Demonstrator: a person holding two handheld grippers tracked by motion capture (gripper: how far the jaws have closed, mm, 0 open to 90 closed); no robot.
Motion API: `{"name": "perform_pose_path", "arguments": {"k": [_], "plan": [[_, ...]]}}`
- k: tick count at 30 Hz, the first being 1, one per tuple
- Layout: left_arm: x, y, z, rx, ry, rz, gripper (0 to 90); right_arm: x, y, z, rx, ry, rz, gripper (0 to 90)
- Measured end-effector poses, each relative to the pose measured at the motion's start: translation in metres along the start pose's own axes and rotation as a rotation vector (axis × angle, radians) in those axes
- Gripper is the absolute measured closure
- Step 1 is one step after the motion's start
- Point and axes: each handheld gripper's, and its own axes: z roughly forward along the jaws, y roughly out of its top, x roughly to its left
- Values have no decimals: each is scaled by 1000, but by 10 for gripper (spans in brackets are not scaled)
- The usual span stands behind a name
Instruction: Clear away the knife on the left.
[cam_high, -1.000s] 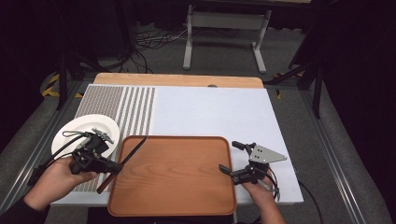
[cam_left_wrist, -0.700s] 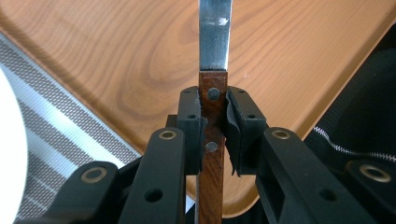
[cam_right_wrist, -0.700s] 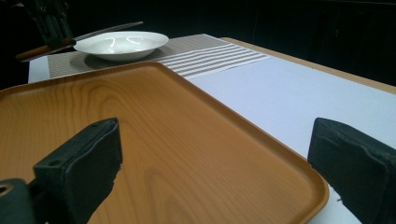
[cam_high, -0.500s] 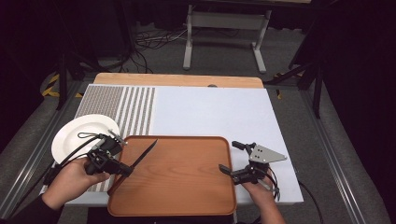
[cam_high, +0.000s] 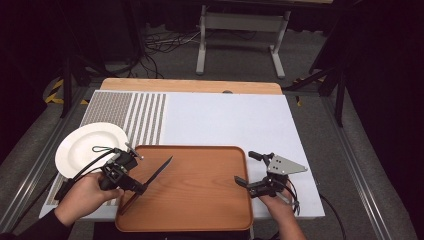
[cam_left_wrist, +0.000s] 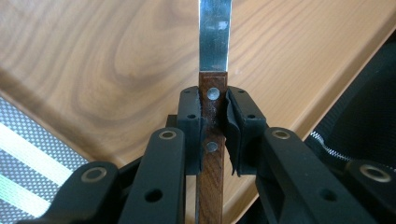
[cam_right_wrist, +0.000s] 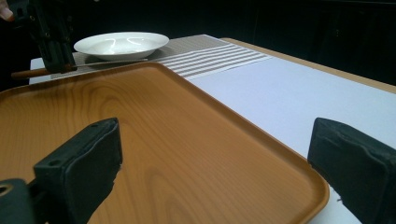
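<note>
Now, left gripper (cam_left_wrist: 213, 128): clamped on wood-handled steel knife (cam_left_wrist: 214, 70) over brown wooden tray (cam_high: 200, 190).
Right gripper (cam_high: 248, 169): jaws spread, at tray's right edge.

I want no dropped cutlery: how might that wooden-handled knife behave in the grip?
The wooden-handled metal knife looks stiff, its blade staying straight. The left gripper clamps it only at the handle, so it may pivot. Its smooth handle could slip over the brown wooden tray.
</note>
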Motion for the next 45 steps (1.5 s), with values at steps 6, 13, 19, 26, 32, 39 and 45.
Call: {"name": "perform_pose_path", "arguments": {"k": [6,13,19,26,32,39,45], "plan": [[2,1,5,12,-20,-17,778,0,0,1,6,6,-1,41],[8,1,13,48,-50,-41,777,0,0,-1,-2,-5,-1,41],[10,0,20,67,-54,-44,777,0,0,-1,-2,-1,-4,41],[14,0,27,86,-47,-60,776,0,0,-1,-2,-2,-2,41],[14,0,29,91,-39,-55,776,0,0,-1,-1,-1,-2,41],[15,0,30,80,-19,-55,775,0,0,-1,1,0,0,41],[14,0,30,69,-15,-59,770,0,0,0,-2,3,0,41]]}}
